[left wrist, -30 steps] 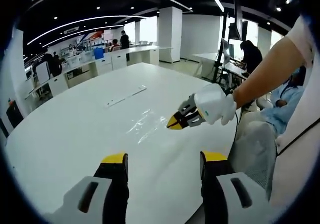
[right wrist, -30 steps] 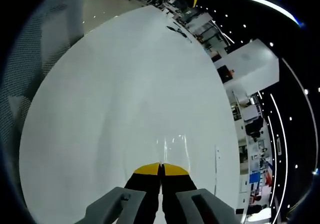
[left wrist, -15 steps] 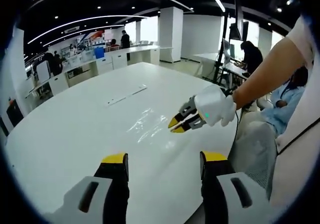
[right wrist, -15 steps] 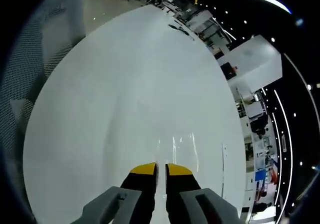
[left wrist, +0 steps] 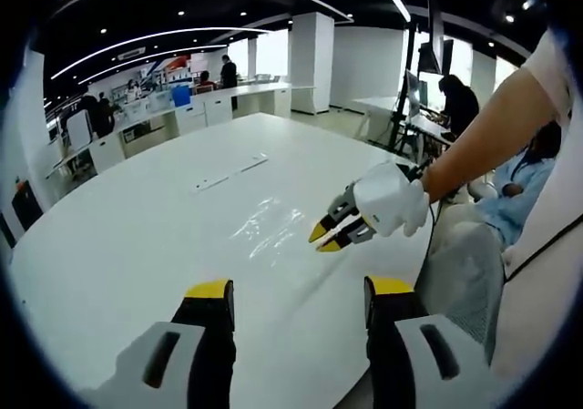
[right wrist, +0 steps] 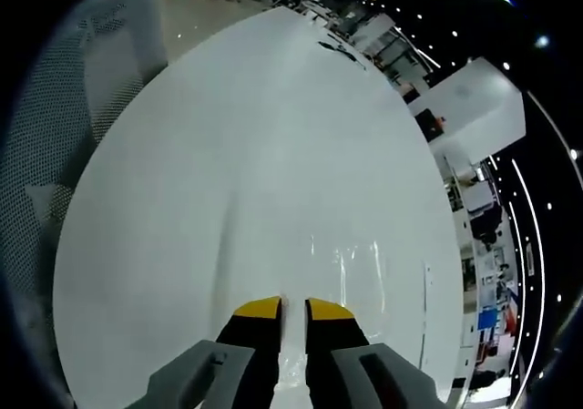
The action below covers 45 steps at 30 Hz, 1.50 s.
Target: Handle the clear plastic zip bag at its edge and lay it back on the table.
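I see counter: smooth white, semi-gloss, ceiling lights mirrored faintly. Zip bag: clear thin plastic, glossy, creased, glinting. Right tool: yellow tips, matt look. Left tool: yellow tips, black matt fingers, grey plastic body. Glove on hand: white cloth.

In the right gripper view, the yellow-tipped right claw rises with its jaws slightly parted, nothing between them. Just ahead of the tips, a clear plastic zip bag lies flat and glinting on the broad white oval desk, which stretches far beyond.
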Each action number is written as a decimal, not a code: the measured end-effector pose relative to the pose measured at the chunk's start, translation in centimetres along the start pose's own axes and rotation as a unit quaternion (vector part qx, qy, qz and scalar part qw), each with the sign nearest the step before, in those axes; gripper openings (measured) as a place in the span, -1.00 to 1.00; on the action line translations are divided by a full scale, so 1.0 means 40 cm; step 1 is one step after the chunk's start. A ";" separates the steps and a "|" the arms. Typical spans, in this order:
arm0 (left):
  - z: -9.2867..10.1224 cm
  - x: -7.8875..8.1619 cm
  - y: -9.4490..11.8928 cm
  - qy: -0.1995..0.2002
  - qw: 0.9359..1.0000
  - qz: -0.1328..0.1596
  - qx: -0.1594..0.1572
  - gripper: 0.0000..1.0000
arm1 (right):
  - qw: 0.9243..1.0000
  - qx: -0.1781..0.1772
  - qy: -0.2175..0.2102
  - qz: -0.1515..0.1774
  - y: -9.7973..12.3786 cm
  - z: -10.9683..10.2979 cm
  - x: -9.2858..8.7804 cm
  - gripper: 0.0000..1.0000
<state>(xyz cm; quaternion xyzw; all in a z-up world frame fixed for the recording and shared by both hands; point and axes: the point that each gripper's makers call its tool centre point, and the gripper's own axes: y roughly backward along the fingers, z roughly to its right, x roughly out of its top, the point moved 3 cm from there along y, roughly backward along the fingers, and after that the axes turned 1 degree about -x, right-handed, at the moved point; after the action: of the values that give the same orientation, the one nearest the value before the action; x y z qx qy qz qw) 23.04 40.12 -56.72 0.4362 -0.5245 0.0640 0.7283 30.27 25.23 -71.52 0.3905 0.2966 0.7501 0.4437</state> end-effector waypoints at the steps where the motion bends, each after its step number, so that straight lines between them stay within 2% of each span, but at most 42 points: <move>1: 0.000 -0.001 0.000 0.000 1.000 0.000 0.000 0.11 | 1.000 0.002 0.000 0.000 -0.001 -0.003 0.001 -0.88; 11: 0.001 -0.007 0.002 0.004 1.000 -0.001 0.001 0.11 | 1.000 0.014 -0.001 -0.006 -0.007 -0.024 -0.007 -0.86; 18: 0.007 -0.010 0.000 0.005 1.000 -0.002 -0.001 0.11 | 1.000 0.023 -0.003 0.001 -0.006 -0.034 -0.002 -0.82; 33: 0.006 -0.007 -0.001 0.003 1.000 -0.004 -0.002 0.11 | 0.999 0.032 -0.007 0.008 -0.013 -0.039 0.013 -0.78; 42: 0.008 -0.006 -0.002 0.003 1.000 -0.004 -0.003 0.11 | 0.999 0.036 -0.013 0.009 -0.006 -0.043 0.006 -0.77; 45: 0.011 -0.005 -0.003 0.002 1.000 -0.004 -0.004 0.11 | 0.999 0.037 -0.024 0.013 -0.001 -0.042 0.001 -0.71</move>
<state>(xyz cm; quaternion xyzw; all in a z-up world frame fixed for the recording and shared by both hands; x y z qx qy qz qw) 22.71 39.84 -56.94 0.4353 -0.5219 0.0596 0.7311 28.86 25.11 -72.42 0.4283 0.3082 0.7345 0.4267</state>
